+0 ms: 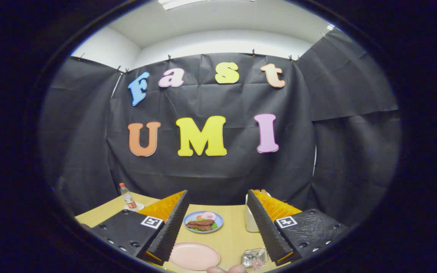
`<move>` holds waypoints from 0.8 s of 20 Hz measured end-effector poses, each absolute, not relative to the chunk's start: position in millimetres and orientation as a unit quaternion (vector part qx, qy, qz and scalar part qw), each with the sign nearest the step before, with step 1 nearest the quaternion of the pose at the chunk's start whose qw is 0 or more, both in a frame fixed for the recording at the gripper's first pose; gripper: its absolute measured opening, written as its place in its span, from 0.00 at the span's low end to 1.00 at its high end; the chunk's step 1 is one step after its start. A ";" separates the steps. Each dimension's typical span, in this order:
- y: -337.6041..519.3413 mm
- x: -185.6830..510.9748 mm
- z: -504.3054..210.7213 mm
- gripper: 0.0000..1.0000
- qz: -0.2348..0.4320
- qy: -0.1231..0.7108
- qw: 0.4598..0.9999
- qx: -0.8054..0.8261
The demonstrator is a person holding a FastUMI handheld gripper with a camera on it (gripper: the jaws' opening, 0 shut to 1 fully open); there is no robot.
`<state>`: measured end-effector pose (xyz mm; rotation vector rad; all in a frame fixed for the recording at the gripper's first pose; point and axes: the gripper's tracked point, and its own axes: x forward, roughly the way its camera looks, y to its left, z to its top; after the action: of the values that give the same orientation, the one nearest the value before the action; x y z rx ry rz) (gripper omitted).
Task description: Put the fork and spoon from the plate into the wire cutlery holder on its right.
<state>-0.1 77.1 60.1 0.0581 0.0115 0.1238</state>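
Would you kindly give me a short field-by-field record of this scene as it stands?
tongs: tongs open, held above the table, gripping nothing
pink plate: pink plate between the fingers, looks bare
holder: holder right of the pink plate, pink-handled cutlery lying in it
food plate: blue plate with food, beyond the pink plate
jug: white jug beside the right finger, partly hidden
bottle: bottle at the table's far left
fingertips: a person's fingertips at the table's near edge

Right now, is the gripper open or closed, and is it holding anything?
Gripper: open, holding nothing, raised above the table, pink plate between its fingers.
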 end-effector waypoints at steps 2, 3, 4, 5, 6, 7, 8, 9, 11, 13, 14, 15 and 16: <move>73.9 0.7 56.6 0.92 0.060 0.012 0.998 0.035; 72.5 -0.1 56.4 0.92 0.059 0.013 0.998 0.034; 72.0 -1.0 56.2 0.92 0.059 0.013 0.998 0.033; 71.9 -2.8 58.7 0.92 0.059 0.011 0.998 0.032; 71.8 -3.1 60.9 0.92 0.058 0.010 0.998 0.032; 73.4 -3.3 62.4 0.92 0.058 0.010 0.998 0.031; 75.7 -4.5 63.4 0.92 0.060 0.010 0.998 0.032; 77.1 -5.6 63.9 0.92 0.061 0.011 0.998 0.031; 78.0 -8.4 64.6 0.92 0.064 0.012 0.997 0.030; 82.3 -9.7 63.0 0.92 0.070 0.018 0.997 0.028; 84.5 -8.2 62.8 0.92 0.071 0.021 0.997 0.025; 85.5 -6.1 62.7 0.92 0.071 0.022 0.997 0.024; 84.6 -7.4 66.1 0.92 0.072 0.021 0.997 0.025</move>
<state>-7.4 84.6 66.1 0.0498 0.0412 0.1437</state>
